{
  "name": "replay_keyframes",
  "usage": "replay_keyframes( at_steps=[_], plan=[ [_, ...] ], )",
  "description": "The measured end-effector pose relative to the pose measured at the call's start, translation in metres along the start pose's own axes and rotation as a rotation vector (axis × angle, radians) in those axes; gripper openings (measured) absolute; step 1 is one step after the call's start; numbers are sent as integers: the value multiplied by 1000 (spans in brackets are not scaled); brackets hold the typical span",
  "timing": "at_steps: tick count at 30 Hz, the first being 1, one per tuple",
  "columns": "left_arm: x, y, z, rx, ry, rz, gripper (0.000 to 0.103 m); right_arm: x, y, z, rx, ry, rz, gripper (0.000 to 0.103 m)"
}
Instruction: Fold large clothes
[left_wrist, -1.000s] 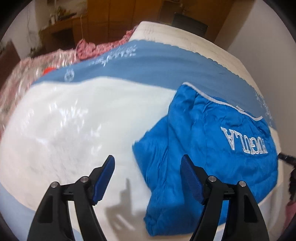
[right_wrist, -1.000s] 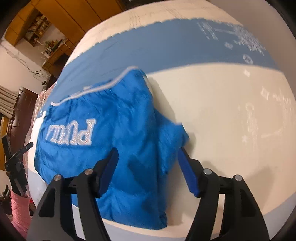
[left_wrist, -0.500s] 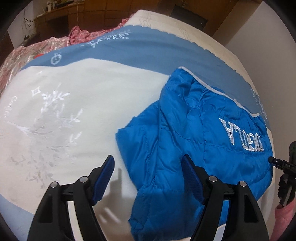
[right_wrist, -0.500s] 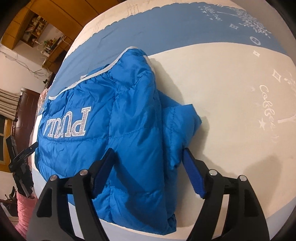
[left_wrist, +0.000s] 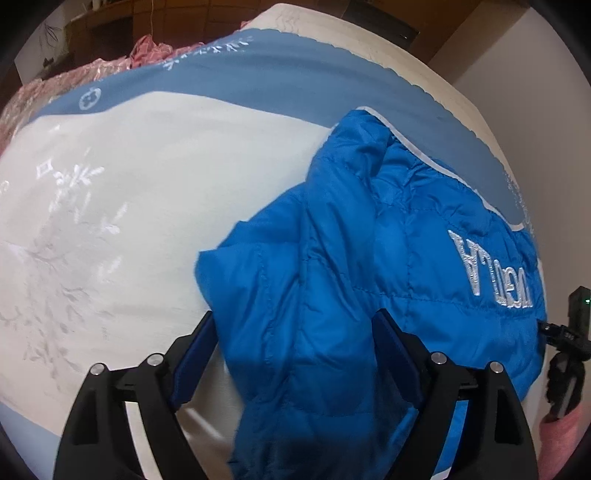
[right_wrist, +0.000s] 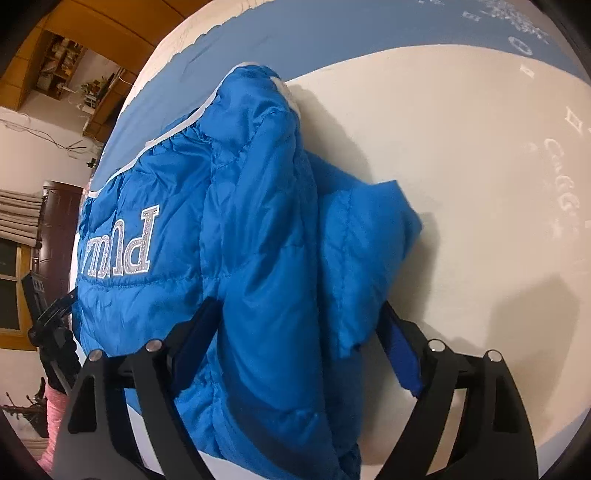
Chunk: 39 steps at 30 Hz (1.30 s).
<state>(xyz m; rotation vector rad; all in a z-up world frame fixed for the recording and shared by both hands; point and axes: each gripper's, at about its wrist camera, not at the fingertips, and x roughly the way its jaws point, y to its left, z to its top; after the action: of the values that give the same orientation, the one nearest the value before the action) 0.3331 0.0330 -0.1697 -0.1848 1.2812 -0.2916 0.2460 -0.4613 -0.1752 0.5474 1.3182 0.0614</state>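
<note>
A bright blue quilted puffer jacket lies partly folded on a bed's cream and blue cover. The left claw and right claw have just been opening; both straddle jacket edges, unclenched. Slippery padding could spring back, undoing the fold. Silver upside-down lettering seems to start "PU"; the rest is unclear.

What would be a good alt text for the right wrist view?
A folded blue padded jacket lies on a cream and blue bedspread, with the open right claw straddling its near edge. Silver letters show on the jacket's left.
</note>
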Motion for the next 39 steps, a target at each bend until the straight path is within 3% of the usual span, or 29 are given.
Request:
replay_keyframes(
  at_steps=[1, 3, 5, 6, 9, 19, 27, 33, 39],
  plan=[
    [-1, -2, -1, 4, -2, -5, 78, 0, 1, 0, -2, 0, 10, 77],
    [-4, -7, -2, 13, -5, -43, 47, 0, 3, 1, -3, 0, 35, 56],
    [-8, -13, -3, 16, -11, -55, 33, -4, 9, 0, -13, -5, 69, 39],
    [-11, -15, -4, 18, -21, -50, 26, -6, 11, 0, -15, -10, 73, 31],
    [-23, -18, -8, 6, -60, -55, 17, -23, 16, -7, -36, -42, 100, 22],
    [-96, -38, -28, 59, -170, -94, 13, -95, 47, -39, -136, -144, 166, 19],
    [-168, -41, -82, 95, -222, -100, 13, -152, 62, -106, -189, -170, 199, 19],
    [-197, -27, -149, 102, -204, -84, 13, -157, 60, -169, -167, -122, 208, 19],
    [-175, -5, -203, 75, -134, -49, 15, -129, 41, -230, -106, -51, 175, 19]
  ],
)
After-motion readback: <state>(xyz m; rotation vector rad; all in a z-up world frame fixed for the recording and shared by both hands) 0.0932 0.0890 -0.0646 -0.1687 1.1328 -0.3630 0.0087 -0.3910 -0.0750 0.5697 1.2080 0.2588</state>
